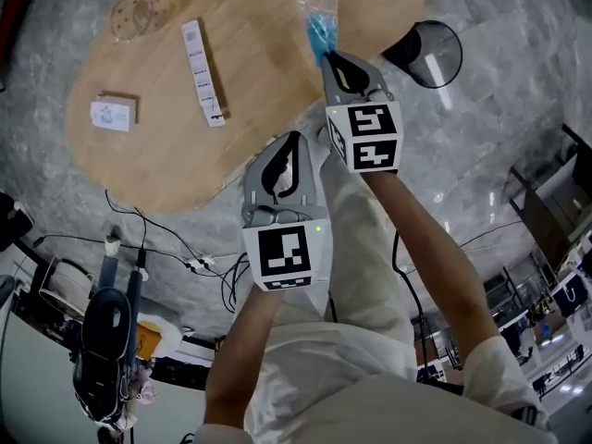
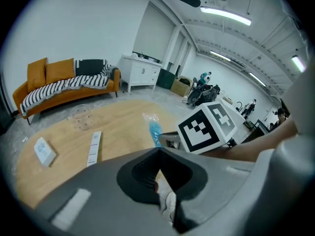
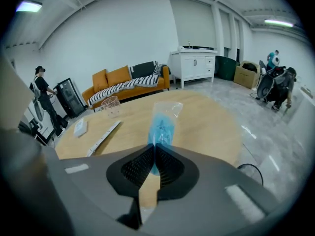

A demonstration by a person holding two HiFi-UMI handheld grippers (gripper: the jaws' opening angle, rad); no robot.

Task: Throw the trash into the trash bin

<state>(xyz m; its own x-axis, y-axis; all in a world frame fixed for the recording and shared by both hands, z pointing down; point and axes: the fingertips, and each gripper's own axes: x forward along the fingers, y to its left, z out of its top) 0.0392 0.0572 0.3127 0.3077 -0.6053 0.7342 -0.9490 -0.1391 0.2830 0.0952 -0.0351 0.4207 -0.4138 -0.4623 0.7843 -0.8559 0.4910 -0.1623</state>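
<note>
Pinching one end suits this limp, likely featherlight wrapper [image 1: 320, 18]; right gripper [image 1: 326, 58] does (left gripper [image 1: 294, 139] closed, empty), bin [image 1: 430, 52] at three o'clock.

The head view looks steeply down from above the person's arms, with the wooden table [image 1: 259, 54] at eleven o'clock and the black bin [image 1: 430, 54] at one. Each gripper view sits close behind its own jaws and faces out across the tabletop toward the orange sofa [image 2: 59, 80], around ten o'clock. All three views share the table and the blue bag [image 1: 321, 26].
</note>
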